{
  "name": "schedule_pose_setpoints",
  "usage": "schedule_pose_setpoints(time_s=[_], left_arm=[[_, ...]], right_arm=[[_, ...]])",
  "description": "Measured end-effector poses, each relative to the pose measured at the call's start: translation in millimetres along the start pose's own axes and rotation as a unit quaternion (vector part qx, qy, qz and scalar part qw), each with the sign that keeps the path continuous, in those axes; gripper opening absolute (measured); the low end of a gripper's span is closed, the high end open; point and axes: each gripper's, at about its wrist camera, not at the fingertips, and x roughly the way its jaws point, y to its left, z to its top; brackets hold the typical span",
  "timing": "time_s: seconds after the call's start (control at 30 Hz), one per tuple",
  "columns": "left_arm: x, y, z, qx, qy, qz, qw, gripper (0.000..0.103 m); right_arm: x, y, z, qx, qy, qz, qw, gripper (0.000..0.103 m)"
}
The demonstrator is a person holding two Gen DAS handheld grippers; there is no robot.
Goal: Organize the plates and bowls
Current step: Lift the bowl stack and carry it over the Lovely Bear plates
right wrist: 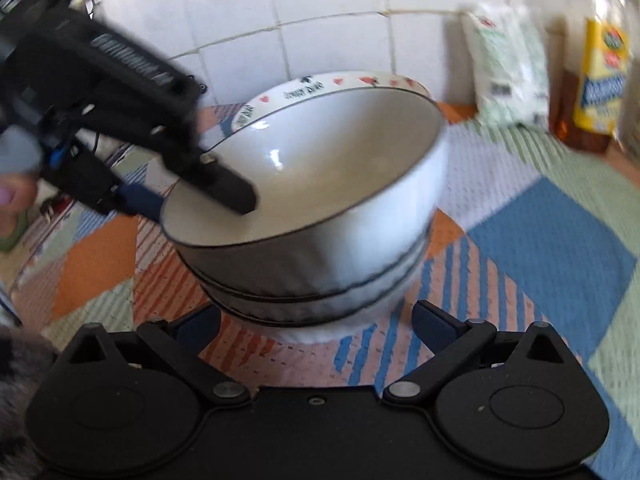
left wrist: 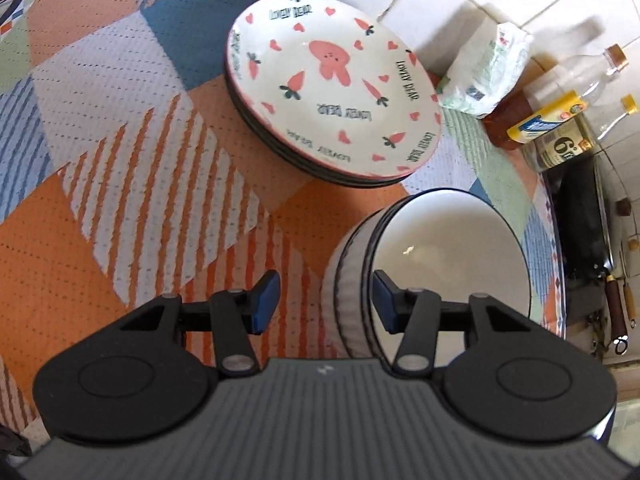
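A stack of white bowls with dark rims [left wrist: 448, 256] [right wrist: 320, 208] stands on the patterned cloth. My left gripper [left wrist: 326, 300] is open and straddles the near rim of the top bowl, one finger inside and one outside; it shows in the right wrist view [right wrist: 192, 184] over that rim. A stack of plates, the top one printed with a pink rabbit and carrots [left wrist: 332, 84], sits behind the bowls; its rim shows in the right wrist view [right wrist: 332, 82]. My right gripper [right wrist: 320, 324] is open and empty, low in front of the bowl stack.
A white bag [left wrist: 486, 72] [right wrist: 508, 68] and several bottles [left wrist: 556, 116] [right wrist: 600, 76] stand against the tiled wall. A dark pan [left wrist: 580, 216] lies at the right. The patterned cloth [left wrist: 120, 160] covers the table.
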Motion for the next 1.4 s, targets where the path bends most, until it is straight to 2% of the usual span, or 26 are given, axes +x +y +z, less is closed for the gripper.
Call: schedule_pose_setpoints(time_s=[0.1, 0.2, 0.43, 0.57, 0.67, 0.73, 0.77, 0.87, 1.0, 1.17, 1.27, 1.4], left_arm=[[0, -8, -3, 0.02, -0.017, 0.006, 0.9996, 0.044], [2, -15, -8, 0.04, -0.018, 0.029, 0.9986, 0.044], [5, -14, -15, 0.032, -0.034, 0.005, 0.9989, 0.034], [6, -17, -20, 0.029, -0.044, 0.007, 0.9986, 0.034], [4, -20, -23, 0.046, -0.05, 0.011, 0.9976, 0.033], [2, -24, -26, 0.056, -0.053, 0.02, 0.9968, 0.033], [-1, -27, -27, 0.064, -0.058, 0.023, 0.9961, 0.033], [-7, -33, -29, 0.08, -0.06, 0.023, 0.9947, 0.033], [-23, -42, -35, 0.098, -0.072, 0.017, 0.9924, 0.033], [-48, -54, -41, 0.123, -0.094, 0.018, 0.9878, 0.033], [-63, -63, -39, 0.171, -0.1, 0.023, 0.9798, 0.033], [-84, -68, -25, 0.177, -0.121, 0.028, 0.9764, 0.034]], right_arm=[[2, -1, -3, -0.015, -0.027, 0.001, 1.0, 0.103], [5, -6, -4, -0.009, -0.026, 0.017, 0.999, 0.103], [10, -7, -2, -0.041, -0.051, 0.022, 0.998, 0.102], [16, -8, 1, -0.031, -0.052, 0.03, 0.998, 0.103], [16, -8, 0, -0.026, -0.054, 0.031, 0.998, 0.103], [16, -8, 4, -0.027, -0.036, 0.032, 0.998, 0.103], [16, -7, 7, -0.028, -0.027, 0.034, 0.999, 0.103], [9, -10, 4, -0.002, -0.05, 0.041, 0.998, 0.103], [-6, -7, 1, 0.006, -0.073, 0.031, 0.997, 0.103], [-25, -3, 5, -0.001, -0.092, 0.029, 0.995, 0.103], [-34, -1, 12, -0.005, -0.104, 0.029, 0.994, 0.103], [-43, 10, 27, -0.029, -0.122, 0.007, 0.992, 0.103]])
